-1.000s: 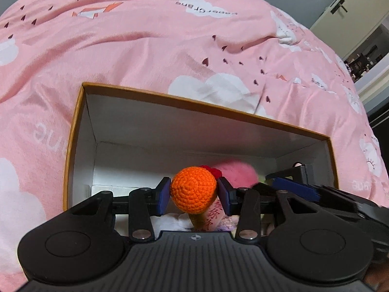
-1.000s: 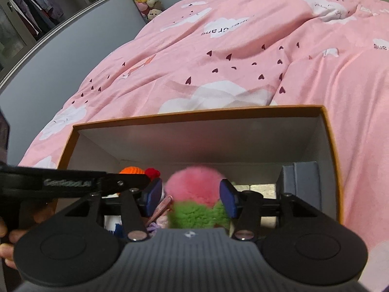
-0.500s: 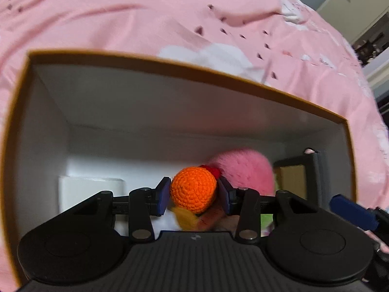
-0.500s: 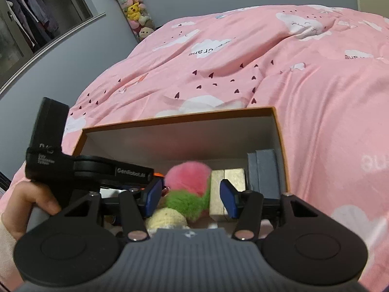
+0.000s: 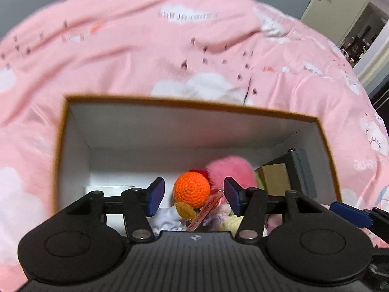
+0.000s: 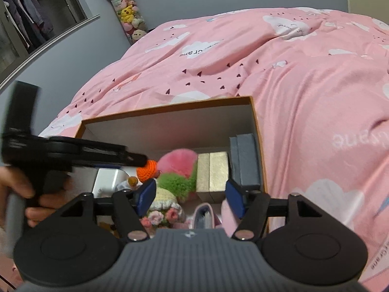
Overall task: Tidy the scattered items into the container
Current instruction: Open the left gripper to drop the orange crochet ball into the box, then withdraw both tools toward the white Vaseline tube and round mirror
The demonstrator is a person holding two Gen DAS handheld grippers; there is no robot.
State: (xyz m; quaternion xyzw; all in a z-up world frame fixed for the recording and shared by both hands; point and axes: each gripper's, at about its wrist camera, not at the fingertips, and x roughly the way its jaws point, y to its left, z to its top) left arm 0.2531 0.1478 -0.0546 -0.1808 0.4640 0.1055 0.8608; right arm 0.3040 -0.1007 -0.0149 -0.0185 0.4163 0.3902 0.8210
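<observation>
Left wrist view: the left gripper (image 5: 194, 196) hangs over the orange-rimmed white cardboard box (image 5: 170, 131), which sits on a pink cloud-print duvet (image 5: 145, 56). Its blue-padded jaws are spread, clear of the orange crocheted ball (image 5: 192, 190) that lies between them inside the box. Behind the ball sits a fluffy pink pompom (image 5: 231, 172); to the right stand a gold box (image 5: 276, 178) and a grey-blue box (image 5: 302, 170).

Right wrist view: the right gripper (image 6: 190, 198) is also spread, holding nothing, above the box's (image 6: 255, 126) near end. Inside lie the pink-and-green pompom (image 6: 180, 170), the orange ball (image 6: 147, 170), a crocheted cream doll with pink flowers (image 6: 163, 206), the gold box (image 6: 212, 172) and the grey-blue box (image 6: 245, 160). At left, a hand (image 6: 19, 192) grips the left gripper's (image 6: 143, 163) handle.
</observation>
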